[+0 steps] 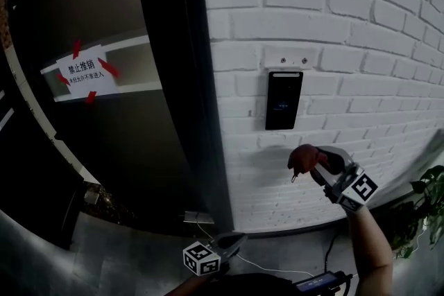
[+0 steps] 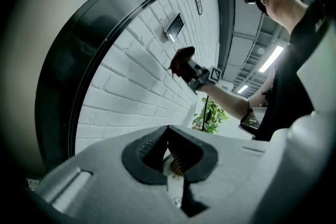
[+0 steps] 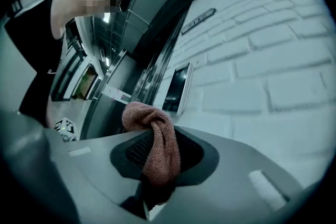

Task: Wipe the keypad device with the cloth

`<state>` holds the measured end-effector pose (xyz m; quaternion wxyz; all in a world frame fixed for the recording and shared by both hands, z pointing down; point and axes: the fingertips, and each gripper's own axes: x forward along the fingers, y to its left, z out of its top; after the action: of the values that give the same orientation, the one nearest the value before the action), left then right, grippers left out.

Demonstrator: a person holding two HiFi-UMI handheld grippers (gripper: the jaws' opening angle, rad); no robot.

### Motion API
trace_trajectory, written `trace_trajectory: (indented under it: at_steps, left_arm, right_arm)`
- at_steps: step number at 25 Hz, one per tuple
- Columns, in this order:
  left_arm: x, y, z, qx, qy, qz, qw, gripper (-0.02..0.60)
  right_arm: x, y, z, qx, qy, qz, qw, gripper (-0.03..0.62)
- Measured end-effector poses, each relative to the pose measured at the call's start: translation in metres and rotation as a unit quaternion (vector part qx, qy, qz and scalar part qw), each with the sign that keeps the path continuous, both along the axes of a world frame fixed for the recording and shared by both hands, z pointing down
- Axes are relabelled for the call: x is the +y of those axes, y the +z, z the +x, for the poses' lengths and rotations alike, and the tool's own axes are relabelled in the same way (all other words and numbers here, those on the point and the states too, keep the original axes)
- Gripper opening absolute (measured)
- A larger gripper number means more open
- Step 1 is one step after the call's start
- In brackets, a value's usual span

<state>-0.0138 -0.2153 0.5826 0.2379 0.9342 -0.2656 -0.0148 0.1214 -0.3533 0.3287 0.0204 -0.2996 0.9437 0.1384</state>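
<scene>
A black keypad device (image 1: 283, 100) hangs on the white brick wall (image 1: 361, 24); it also shows as a dark panel (image 3: 175, 88) in the right gripper view and small (image 2: 174, 27) in the left gripper view. My right gripper (image 1: 303, 164) is shut on a reddish-brown cloth (image 3: 156, 147), which bunches out past the jaws, a short way below the device and apart from it. The left gripper (image 1: 236, 242) hangs low near the floor, jaws closed with nothing between them (image 2: 169, 150).
A dark glass door (image 1: 104, 93) with a white paper notice (image 1: 86, 73) stands left of the wall behind a black frame (image 1: 187, 80). A potted plant (image 1: 430, 197) is at the far right. A cable (image 1: 270, 268) runs along the floor.
</scene>
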Motion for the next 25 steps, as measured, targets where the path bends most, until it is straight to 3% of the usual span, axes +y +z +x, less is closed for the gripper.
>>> trace_trajectory:
  at_steps: [3,6,10,15,18,20,23,24,25]
  left_arm:
    - [-0.003,0.0,-0.002,-0.003,0.004,0.0,1.0,0.003]
    - [-0.005,-0.002,-0.003,-0.002,0.004,0.002,1.0,0.004]
    - [-0.006,-0.002,-0.006,-0.001,0.002,0.003,1.0,0.004]
    - [-0.007,-0.001,-0.015,0.004,-0.008,-0.001,1.0,0.005]
    - [-0.007,0.002,-0.018,0.004,-0.011,-0.007,0.9999,0.005]
    - [-0.007,0.004,-0.017,0.006,-0.009,-0.011,0.9999,0.003]
    - [-0.009,0.004,-0.011,0.01,-0.002,-0.012,0.9999,0.004]
    - [-0.01,0.003,-0.008,0.011,0.0,-0.011,0.9999,0.005]
    - [-0.011,0.001,-0.005,0.012,0.003,-0.01,0.9999,0.005]
  right_arm:
    - [-0.018,-0.097,-0.002,-0.025,0.051,0.079,0.995,0.086]
    - [-0.022,-0.169,-0.011,-0.012,0.1,0.175,0.979,0.086]
    - [-0.034,-0.2,-0.033,0.088,0.185,0.275,0.939,0.086]
    - [-0.035,-0.197,-0.075,0.202,0.246,0.355,0.879,0.071]
    - [-0.026,-0.193,-0.109,0.218,0.234,0.425,0.847,0.071]
    - [-0.021,-0.174,-0.134,0.262,0.201,0.455,0.827,0.072]
    - [-0.023,-0.131,-0.162,0.366,0.163,0.489,0.775,0.074]
    - [-0.024,-0.123,-0.164,0.382,0.16,0.496,0.763,0.074]
    - [-0.024,-0.119,-0.161,0.384,0.158,0.496,0.763,0.074]
